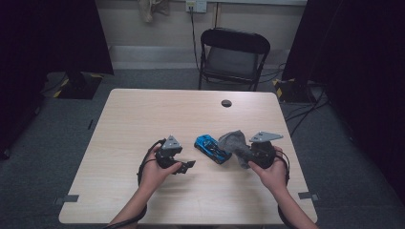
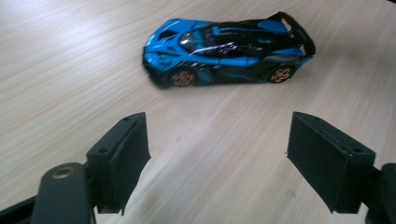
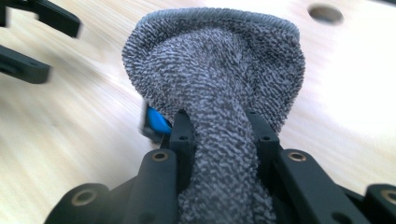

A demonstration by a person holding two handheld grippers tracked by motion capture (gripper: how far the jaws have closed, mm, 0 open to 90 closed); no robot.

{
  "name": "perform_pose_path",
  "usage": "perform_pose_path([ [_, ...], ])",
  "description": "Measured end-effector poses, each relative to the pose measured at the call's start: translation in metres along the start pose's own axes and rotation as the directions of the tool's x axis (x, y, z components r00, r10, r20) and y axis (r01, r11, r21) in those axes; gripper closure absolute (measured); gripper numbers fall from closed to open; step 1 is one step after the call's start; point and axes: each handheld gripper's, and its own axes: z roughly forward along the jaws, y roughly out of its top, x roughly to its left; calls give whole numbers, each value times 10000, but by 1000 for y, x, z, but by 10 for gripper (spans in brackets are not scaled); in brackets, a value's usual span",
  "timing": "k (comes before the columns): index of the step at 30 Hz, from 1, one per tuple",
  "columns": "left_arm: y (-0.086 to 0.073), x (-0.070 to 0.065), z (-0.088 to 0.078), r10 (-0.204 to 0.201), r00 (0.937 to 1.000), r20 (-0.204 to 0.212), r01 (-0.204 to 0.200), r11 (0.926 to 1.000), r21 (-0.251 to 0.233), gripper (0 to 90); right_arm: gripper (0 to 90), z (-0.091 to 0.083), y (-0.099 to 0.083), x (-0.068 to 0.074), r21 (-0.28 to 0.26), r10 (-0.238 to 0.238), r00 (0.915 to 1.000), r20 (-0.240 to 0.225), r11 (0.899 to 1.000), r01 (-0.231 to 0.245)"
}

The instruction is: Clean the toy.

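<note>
A blue and black toy car (image 1: pixel 212 148) (image 2: pixel 224 51) lies on the light wooden table (image 1: pixel 143 114), near the middle of its front half. My left gripper (image 1: pixel 187 166) (image 2: pixel 219 158) hovers just left of the car, its jaws open and nothing between them. My right gripper (image 1: pixel 248 155) (image 3: pixel 219 135) is shut on a grey knitted cloth (image 1: pixel 235 143) (image 3: pixel 215 70), which bunches up over the car's right end. In the right gripper view a blue bit of the car (image 3: pixel 156 122) peeks from behind the cloth.
A round cable hole (image 1: pixel 226 103) (image 3: pixel 325 14) sits in the table's far part. A black folding chair (image 1: pixel 232 55) stands behind the table. The left gripper's jaws (image 3: pixel 32 37) show at the top left of the right gripper view.
</note>
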Motion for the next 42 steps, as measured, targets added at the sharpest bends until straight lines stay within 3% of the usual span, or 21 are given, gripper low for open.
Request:
perform_pose_path([
  [4, 11, -7, 14, 230, 9993, 288, -231, 9997, 52, 178, 697, 6, -19, -11, 256, 286, 9990, 354, 9992, -295],
  [8, 26, -12, 29, 733, 9960, 507, -739, 9972, 104, 181, 693, 10, -36, -20, 418, 611, 9957, 694, 9971, -640],
  [13, 40, -12, 48, 393, 9976, 572, -405, 9990, 195, 177, 682, 16, -52, -22, 555, 865, 9927, 841, 9943, -913],
  [15, 44, -13, 56, 507, 9972, 553, -522, 9983, 262, 177, 676, 19, -56, -23, 706, 834, 9934, 783, 9935, -890],
  [19, 50, -12, 71, 383, 9978, 540, -404, 9984, 387, 177, 662, 19, -57, -23, 776, 688, 9934, 915, 9941, -759],
  [27, 58, -17, 88, 586, 9972, 473, -606, 9972, 439, 163, 628, 20, -60, -22, 868, 591, 9935, 971, 9939, -676],
  [32, 58, -18, 92, 1081, 9941, 13, -1080, 9926, 560, 153, 546, 21, -60, -18, 906, 486, 9939, 995, 9942, -577],
  [35, 55, -17, 94, 1472, 9891, -20, -1468, 9873, 600, 122, 472, 21, -58, -15, 900, 479, 9940, 979, 9943, -568],
  [42, 51, -10, 96, 1075, 9942, 2, -1073, 9931, 477, 40, 345, 17, -52, -18, 460, 772, 9930, 890, 9956, -816],
])
